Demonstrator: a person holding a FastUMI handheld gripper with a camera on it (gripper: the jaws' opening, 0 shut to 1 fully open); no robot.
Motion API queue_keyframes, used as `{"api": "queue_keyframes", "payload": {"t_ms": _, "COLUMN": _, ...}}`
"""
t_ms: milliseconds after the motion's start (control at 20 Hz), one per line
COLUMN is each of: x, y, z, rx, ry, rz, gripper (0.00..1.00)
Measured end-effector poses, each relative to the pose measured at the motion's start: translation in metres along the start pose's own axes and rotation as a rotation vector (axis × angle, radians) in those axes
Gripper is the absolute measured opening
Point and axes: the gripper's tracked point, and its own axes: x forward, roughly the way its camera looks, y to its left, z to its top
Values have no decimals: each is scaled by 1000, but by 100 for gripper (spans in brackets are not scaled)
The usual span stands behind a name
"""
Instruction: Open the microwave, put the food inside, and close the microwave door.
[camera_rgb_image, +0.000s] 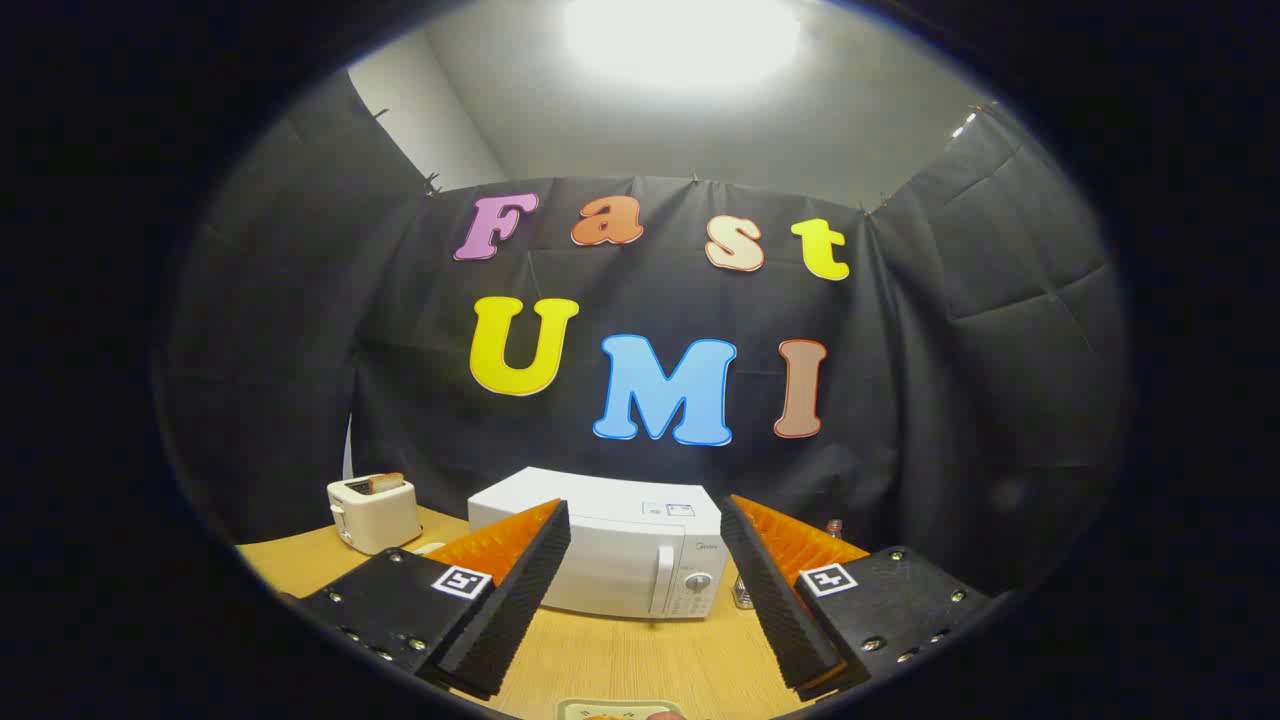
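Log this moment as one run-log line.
hand-held gripper: open, holding nothing | white box-shaped microwave: door closed, beyond fingers | pale plate of food: on wooden table, below fingers

No legible text on the microwave (610, 555) (sticker and logo too small)

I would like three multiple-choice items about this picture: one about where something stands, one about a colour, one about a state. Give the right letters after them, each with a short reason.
1. Where does the toaster stand?
A. on top of the microwave
B. on the table, beside the microwave
C. between the fingers

2. What colour is the microwave?
A. black
B. red
C. white

3. How is the microwave door?
A. closed
B. wide open
C. taken off

Answers:
1 B: the toaster rests on the wooden table, off to one side of the microwave.
2 C: its body and door are white.
3 A: the door lies flush with the front, and the gripper is open and empty, with the microwave beyond its fingers.
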Motion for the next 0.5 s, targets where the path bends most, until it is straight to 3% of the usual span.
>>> {"api": "queue_keyframes", "payload": {"t_ms": 500, "x": -1, "y": 1, "z": -4, "rx": 39, "ry": -17, "rz": -4, "gripper": 97}}
